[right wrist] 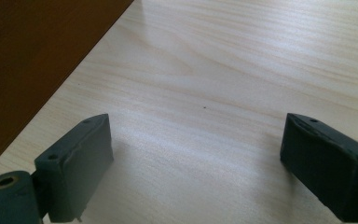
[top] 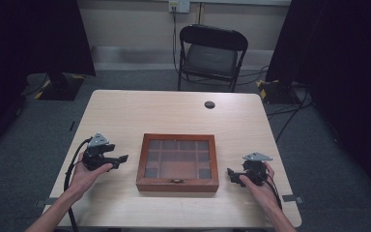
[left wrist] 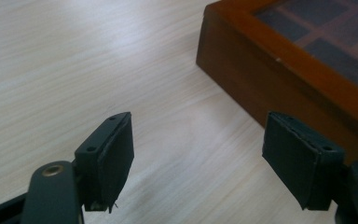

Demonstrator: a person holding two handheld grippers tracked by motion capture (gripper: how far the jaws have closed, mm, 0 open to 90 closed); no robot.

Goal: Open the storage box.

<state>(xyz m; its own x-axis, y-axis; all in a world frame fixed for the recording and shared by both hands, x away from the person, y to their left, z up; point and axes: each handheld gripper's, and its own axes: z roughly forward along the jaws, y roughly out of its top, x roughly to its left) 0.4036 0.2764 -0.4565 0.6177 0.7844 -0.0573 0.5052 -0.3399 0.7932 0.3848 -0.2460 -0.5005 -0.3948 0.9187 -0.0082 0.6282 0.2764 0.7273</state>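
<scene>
A closed wooden box (top: 177,163) is lying mid-desk (top: 125,111). The left gripper (top: 121,158) at nine o'clock and right gripper (top: 231,173) at three are waiting, jaws spread, empty. Probably pre-contact; next move needs reaching the front latch (top: 177,181).

Pale matt wood-grain table (top: 125,116); dark glossy wooden box (top: 177,184), glass-paned lid.

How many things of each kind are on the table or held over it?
Wooden box with a glass lid, shut: 1
Hand-held gripper: 2, the left hand-held gripper and the right hand-held gripper, both with jaws open and holding nothing
Round dark hole in the table: 1
Total: 4
</scene>
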